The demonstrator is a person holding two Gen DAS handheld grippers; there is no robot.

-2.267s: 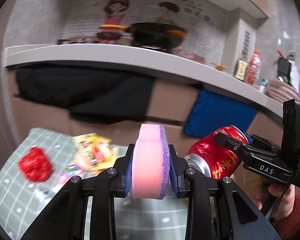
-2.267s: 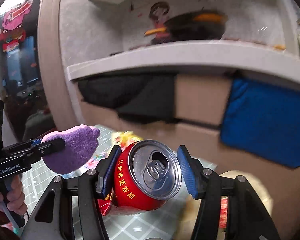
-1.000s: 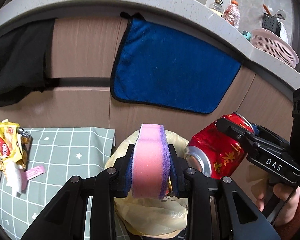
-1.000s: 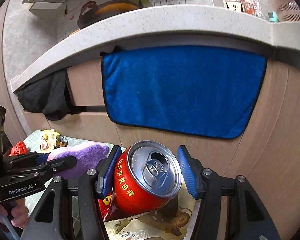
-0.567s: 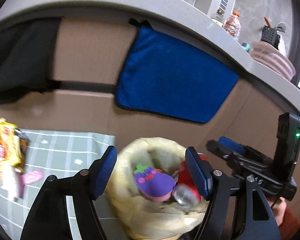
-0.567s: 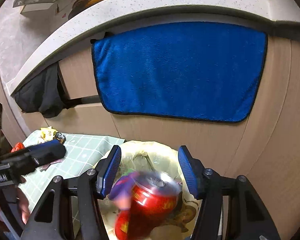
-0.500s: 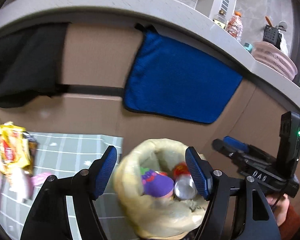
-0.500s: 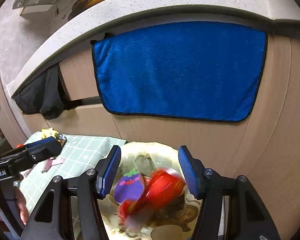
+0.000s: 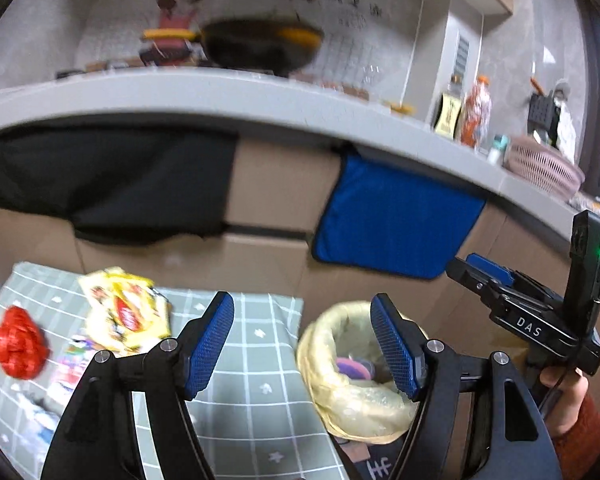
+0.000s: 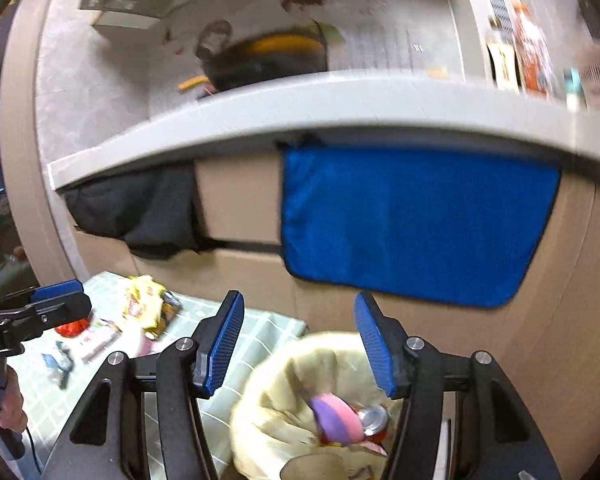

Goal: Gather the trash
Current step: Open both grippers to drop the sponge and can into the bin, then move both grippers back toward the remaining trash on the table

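A bin lined with a yellow bag [image 9: 352, 400] stands beside the table; it also shows in the right wrist view [image 10: 276, 404]. Inside lie the pink and purple sponge [image 10: 334, 414] and the red can [image 10: 374, 420]. My left gripper [image 9: 302, 344] is open and empty, above the table edge and the bin. My right gripper [image 10: 300, 344] is open and empty, above the bin; it also shows in the left wrist view [image 9: 480, 270]. On the green checked tablecloth [image 9: 252, 392] lie a yellow snack wrapper [image 9: 124, 312], a red crumpled ball [image 9: 16, 344] and small wrappers [image 9: 66, 364].
A grey counter [image 9: 260, 100] runs behind, with a black wok [image 9: 260, 46], bottles [image 9: 474, 114] and a pink basket [image 9: 544, 168]. A blue towel [image 9: 396, 220] and a black cloth [image 9: 112, 184] hang from the cabinet front.
Both grippers opened and dropped the sponge and the can into the bin. Both views have since swung up and to the left, toward the table.
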